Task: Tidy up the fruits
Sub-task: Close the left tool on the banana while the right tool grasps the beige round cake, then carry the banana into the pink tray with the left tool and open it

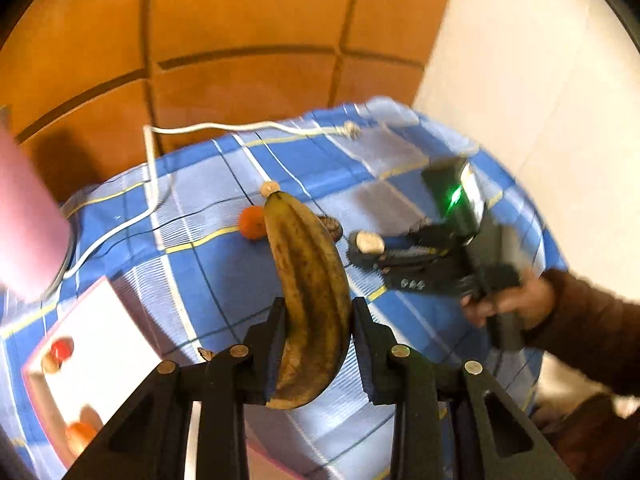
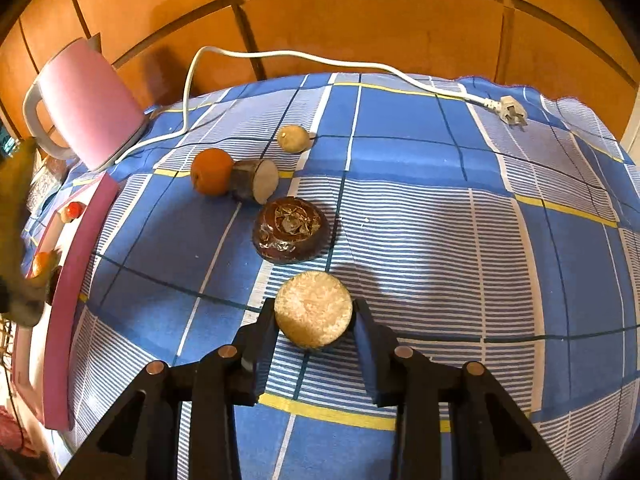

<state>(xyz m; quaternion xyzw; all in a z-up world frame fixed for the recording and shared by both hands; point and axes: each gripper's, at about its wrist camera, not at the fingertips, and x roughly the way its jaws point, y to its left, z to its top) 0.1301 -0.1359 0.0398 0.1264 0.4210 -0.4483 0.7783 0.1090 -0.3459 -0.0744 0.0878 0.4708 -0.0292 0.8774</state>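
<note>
My left gripper (image 1: 319,322) is shut on a brown-spotted banana (image 1: 308,292) and holds it above the blue checked tablecloth. My right gripper (image 2: 314,320) is shut on a round pale cut fruit piece (image 2: 313,310); it also shows in the left wrist view (image 1: 370,241). On the cloth ahead lie a dark brown round fruit (image 2: 290,232), a cut brown-skinned piece (image 2: 256,180), an orange (image 2: 211,170) and a small yellowish fruit (image 2: 294,138). A pink-rimmed white tray (image 1: 100,336) at the left holds a red fruit (image 1: 62,349) and an orange one (image 1: 80,432).
A pink electric kettle (image 2: 86,100) stands at the back left, its white cord (image 2: 320,58) and plug (image 2: 510,110) trailing across the back of the table. An orange wooden panel wall (image 2: 360,8) is behind. The table edge (image 1: 552,248) drops off at the right.
</note>
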